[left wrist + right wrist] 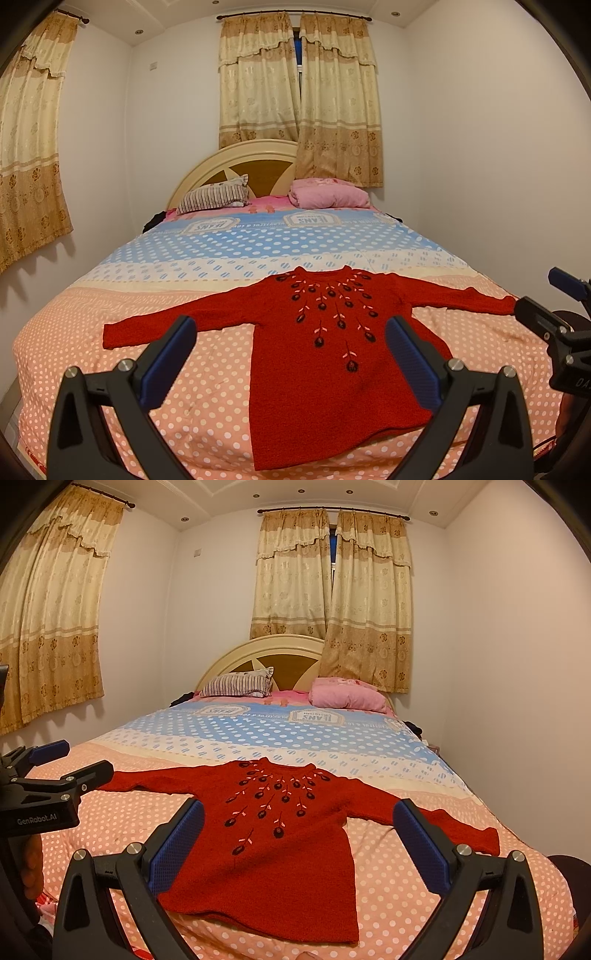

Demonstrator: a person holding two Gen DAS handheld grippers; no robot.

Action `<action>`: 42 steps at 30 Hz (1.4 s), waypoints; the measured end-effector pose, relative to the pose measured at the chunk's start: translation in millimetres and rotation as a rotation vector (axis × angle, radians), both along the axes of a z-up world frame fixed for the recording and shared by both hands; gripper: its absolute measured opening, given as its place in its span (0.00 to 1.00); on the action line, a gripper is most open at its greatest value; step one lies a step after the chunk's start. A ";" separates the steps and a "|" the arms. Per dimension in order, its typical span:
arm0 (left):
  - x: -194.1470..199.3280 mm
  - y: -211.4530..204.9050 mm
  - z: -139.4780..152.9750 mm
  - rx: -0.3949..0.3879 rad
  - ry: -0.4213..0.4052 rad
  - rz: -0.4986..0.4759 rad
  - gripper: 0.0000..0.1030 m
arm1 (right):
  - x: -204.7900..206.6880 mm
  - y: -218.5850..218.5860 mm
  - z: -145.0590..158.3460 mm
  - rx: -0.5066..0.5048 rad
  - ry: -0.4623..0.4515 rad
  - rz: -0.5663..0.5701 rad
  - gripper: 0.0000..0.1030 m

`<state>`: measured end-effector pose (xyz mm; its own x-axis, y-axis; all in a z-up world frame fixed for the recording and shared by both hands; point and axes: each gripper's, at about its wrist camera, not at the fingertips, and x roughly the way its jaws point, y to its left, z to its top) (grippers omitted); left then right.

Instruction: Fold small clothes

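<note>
On the bed (122, 398) a red sweater (325, 373) lies flat: soft, light knit, probably limp. Best pinched at cuffs or hem; both grippers, left (291, 354) and right (299, 836), hover with jaws wide apart, empty.

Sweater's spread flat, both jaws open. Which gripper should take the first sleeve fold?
Probably the left gripper: the red sweater's left sleeve lies just behind its left finger. The right gripper looks similarly close to the right sleeve, so it's marginal.

Polka-dot bed (110, 369) carries a flat red sweater (314, 369) and two pillows (214, 197).
</note>
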<state>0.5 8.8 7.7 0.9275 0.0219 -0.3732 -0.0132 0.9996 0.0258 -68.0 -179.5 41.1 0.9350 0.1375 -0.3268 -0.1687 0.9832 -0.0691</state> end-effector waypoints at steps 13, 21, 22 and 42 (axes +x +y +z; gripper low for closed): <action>0.8 3.2 -1.8 -0.002 0.002 0.000 1.00 | 0.8 -2.2 -0.7 0.007 0.003 0.005 0.99; 1.8 6.5 -3.8 -0.003 0.005 0.002 1.00 | 2.5 -2.1 -1.2 0.015 0.009 0.010 0.99; 2.0 7.1 -4.4 -0.003 0.007 0.002 1.00 | 2.5 -2.0 -1.3 0.014 0.010 0.009 0.99; 72.7 14.6 -61.1 0.030 0.102 -0.004 1.00 | 90.7 -106.0 -72.7 0.189 0.241 -0.141 0.99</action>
